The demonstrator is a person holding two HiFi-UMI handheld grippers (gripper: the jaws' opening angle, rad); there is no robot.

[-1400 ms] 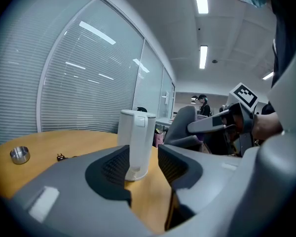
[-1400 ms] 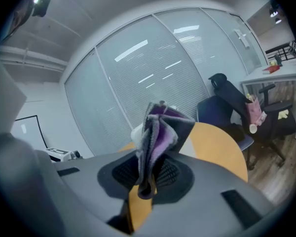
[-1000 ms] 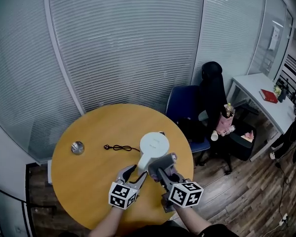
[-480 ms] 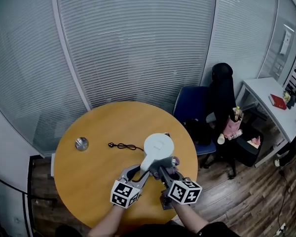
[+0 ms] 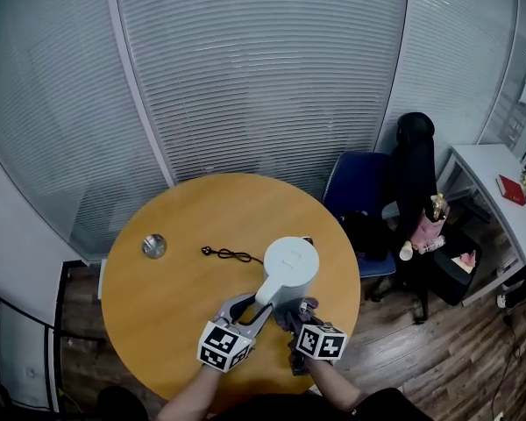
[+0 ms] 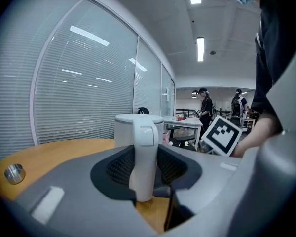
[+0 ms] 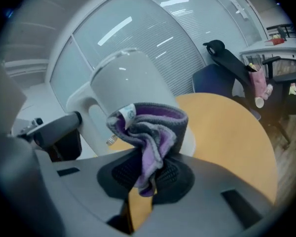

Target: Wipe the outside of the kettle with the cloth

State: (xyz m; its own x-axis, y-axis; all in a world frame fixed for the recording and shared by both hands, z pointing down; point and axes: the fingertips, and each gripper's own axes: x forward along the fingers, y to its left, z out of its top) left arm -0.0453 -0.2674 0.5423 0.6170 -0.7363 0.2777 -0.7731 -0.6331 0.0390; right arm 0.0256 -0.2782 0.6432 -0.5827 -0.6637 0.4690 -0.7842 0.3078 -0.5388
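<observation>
The right gripper [image 5: 296,312] has sunk from lid height to the flank of the kettle [image 5: 289,260], so a wiping stroke looks under way. Its fingers are clenched on the bunched purple-grey cloth [image 7: 150,132], just short of the white wall ahead. The left gripper [image 5: 244,312] has narrowed onto the handle [image 6: 142,157] and clamps it, steadying the kettle on the table [image 5: 158,305] just beyond both.

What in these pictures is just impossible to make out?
1. Whether the cloth touches the kettle: right gripper view, the cloth's own folds cover that spot; head view, too small.
2. What the small metal thing on the table is: head view, too small.
3. Whether the black cord joins the kettle: head view, too small.
</observation>
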